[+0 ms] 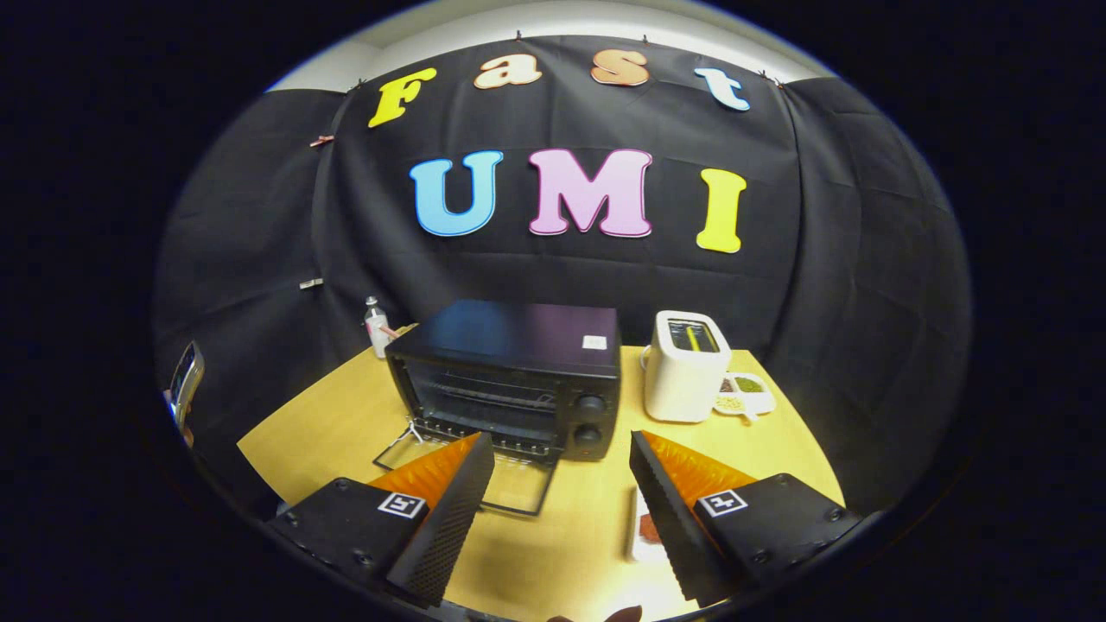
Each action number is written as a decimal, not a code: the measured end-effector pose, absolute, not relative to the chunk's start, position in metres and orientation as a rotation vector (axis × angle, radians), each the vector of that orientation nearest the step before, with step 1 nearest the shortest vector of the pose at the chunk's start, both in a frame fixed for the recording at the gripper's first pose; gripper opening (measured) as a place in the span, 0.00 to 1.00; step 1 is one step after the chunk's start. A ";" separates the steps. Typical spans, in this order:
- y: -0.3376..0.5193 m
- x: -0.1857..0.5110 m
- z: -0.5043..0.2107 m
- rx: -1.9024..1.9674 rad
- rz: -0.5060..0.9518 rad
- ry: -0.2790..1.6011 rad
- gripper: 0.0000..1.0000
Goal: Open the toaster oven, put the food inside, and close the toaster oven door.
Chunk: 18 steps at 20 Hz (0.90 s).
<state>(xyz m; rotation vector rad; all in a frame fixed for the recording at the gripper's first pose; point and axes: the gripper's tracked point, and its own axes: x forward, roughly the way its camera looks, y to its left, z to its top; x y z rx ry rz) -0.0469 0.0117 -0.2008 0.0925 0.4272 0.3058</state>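
One toaster oven, one toaster, one bottle, one dish

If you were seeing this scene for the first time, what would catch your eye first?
The black toaster oven stands mid-table with its glass door dropped open flat toward the hand-held gripper, whose fingers are spread wide apart, holding nothing. Right of the oven stands a white toaster, and a small white plate with food lies beside the right finger.
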 end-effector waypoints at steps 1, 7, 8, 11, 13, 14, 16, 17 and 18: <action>-0.008 -0.043 -0.202 0.089 0.296 0.431 0.98; -0.099 -0.011 -0.244 0.081 0.258 0.529 0.98; -0.107 -0.008 -0.257 0.096 0.272 0.571 0.98; -0.120 -0.007 -0.300 0.179 0.346 0.733 0.98; -0.126 -0.006 -0.337 0.235 0.377 0.855 0.96; -0.128 -0.009 -0.357 0.262 0.389 0.925 0.93; -0.124 -0.011 -0.388 0.341 0.416 1.020 0.87; -0.117 -0.010 -0.399 0.376 0.428 1.060 0.84; -0.111 -0.011 -0.410 0.398 0.438 1.095 0.77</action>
